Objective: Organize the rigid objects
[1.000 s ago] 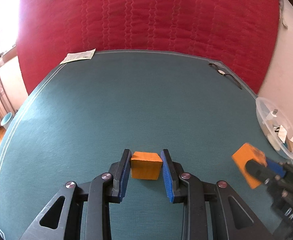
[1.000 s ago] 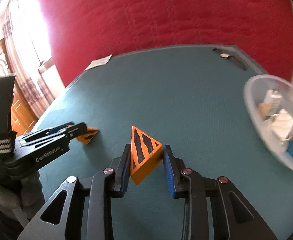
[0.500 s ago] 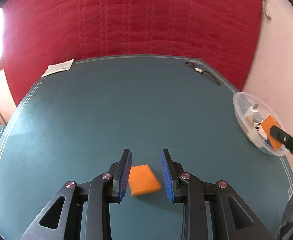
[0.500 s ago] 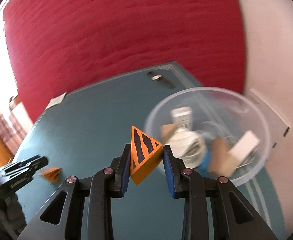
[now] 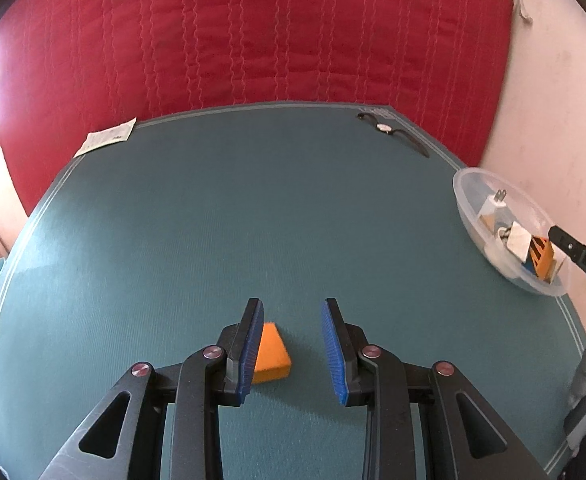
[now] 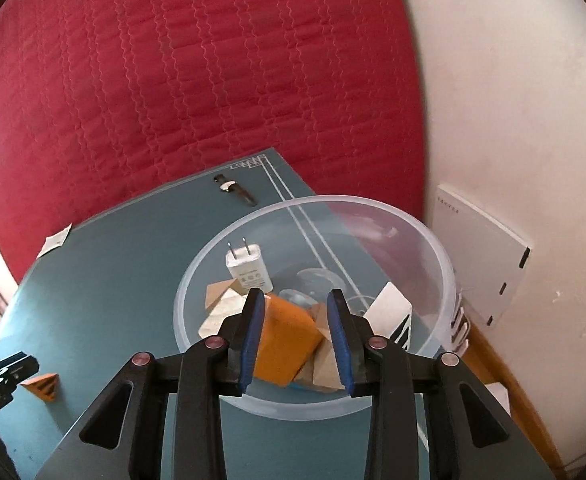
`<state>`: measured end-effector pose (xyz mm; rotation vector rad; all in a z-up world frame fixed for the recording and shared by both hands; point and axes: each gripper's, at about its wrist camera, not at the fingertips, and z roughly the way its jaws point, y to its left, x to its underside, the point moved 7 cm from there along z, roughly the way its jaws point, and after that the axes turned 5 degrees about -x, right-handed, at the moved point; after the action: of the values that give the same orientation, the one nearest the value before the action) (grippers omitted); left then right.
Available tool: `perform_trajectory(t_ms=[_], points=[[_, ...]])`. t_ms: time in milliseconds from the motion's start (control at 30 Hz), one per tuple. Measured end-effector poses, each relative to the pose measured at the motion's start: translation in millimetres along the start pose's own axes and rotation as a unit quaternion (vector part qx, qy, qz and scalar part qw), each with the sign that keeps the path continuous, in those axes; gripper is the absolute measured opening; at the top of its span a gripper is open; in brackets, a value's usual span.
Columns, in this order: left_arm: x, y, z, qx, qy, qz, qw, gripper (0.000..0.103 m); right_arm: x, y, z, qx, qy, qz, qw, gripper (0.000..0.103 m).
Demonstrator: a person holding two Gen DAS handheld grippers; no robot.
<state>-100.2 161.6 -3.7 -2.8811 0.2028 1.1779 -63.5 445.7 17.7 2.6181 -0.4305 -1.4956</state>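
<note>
From the left wrist, the left gripper (image 5: 293, 344) hangs with its jaws spread over the green table (image 5: 213, 220); an orange block (image 5: 271, 354) lies on the mat between them, close against the left pad and clear of the other — nothing gripped. The clear bowl (image 5: 469, 184) sits far right, a wristwatch (image 5: 385, 128) and a paper slip (image 5: 107, 140) at the far edge.

From the right wrist, the right gripper (image 6: 295, 336) is parted above the bowl (image 6: 437, 240) — a striped orange wedge (image 6: 287, 348) rests inside among a white charger (image 6: 249, 272) and other pieces, unheld.
</note>
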Motion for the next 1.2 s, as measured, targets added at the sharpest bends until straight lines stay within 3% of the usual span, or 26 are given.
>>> perform_trajectory(t_ms=[200, 333, 467, 1000, 1067, 1200], points=[[14, 0, 3, 0.0, 0.014, 0.005, 0.9999, 0.033, -1, -1, -2, 0.007, -0.015, 0.003, 1.0, 0.034], [16, -2, 1, 0.005, 0.013, 0.007, 0.9999, 0.042, 0, -2, -3, 0.008, -0.018, 0.005, 1.0, 0.034], [19, -2, 1, 0.005, 0.014, 0.007, 0.9999, 0.056, 2, 0, -3, 0.004, -0.015, 0.002, 1.0, 0.034], [36, 19, 18, -0.026, 0.043, -0.015, 0.9986, 0.056, 8, 5, -6, -0.005, -0.006, -0.004, 1.0, 0.034], [37, 19, 18, -0.034, 0.039, -0.011, 0.9986, 0.045, 9, 6, -5, -0.005, -0.005, -0.004, 1.0, 0.034], [38, 16, 17, -0.025, 0.038, -0.008, 0.9989, 0.041, 9, 6, -5, -0.005, -0.005, -0.003, 1.0, 0.034]])
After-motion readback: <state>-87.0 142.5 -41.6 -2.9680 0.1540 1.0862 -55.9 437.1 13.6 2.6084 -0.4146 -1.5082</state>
